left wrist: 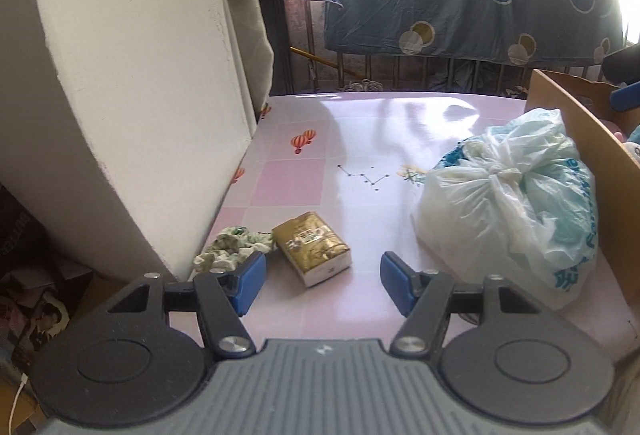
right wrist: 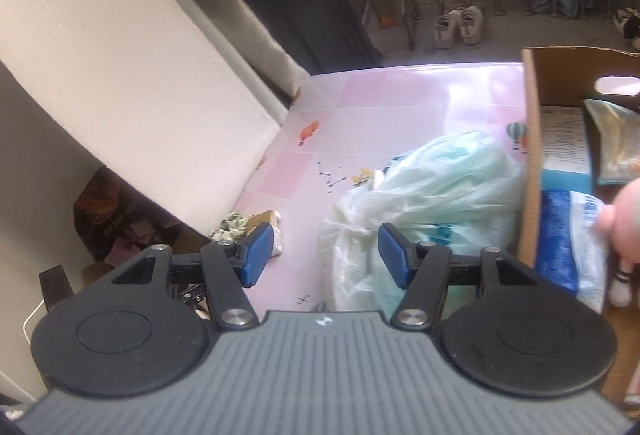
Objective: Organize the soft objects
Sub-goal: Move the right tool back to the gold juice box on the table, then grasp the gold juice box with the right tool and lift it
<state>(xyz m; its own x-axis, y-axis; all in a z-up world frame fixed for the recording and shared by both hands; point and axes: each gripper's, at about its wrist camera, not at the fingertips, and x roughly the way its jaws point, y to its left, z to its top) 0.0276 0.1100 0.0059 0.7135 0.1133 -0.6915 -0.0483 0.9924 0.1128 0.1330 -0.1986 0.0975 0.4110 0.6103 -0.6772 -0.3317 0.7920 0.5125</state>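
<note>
Left hand-held gripper [left wrist: 322, 281] gaping, nothing between blue pads, above pink worktop [left wrist: 360, 131]. Gold pack [left wrist: 312, 247] just ahead, touching green scrunchie [left wrist: 232, 247] at wall side. Tied plastic bag [left wrist: 508, 207] at right, against cardboard box [left wrist: 568, 139]. Right hand-held gripper [right wrist: 326, 251] also spread, empty, over bag edge; box holds packets [right wrist: 568, 235].
</note>
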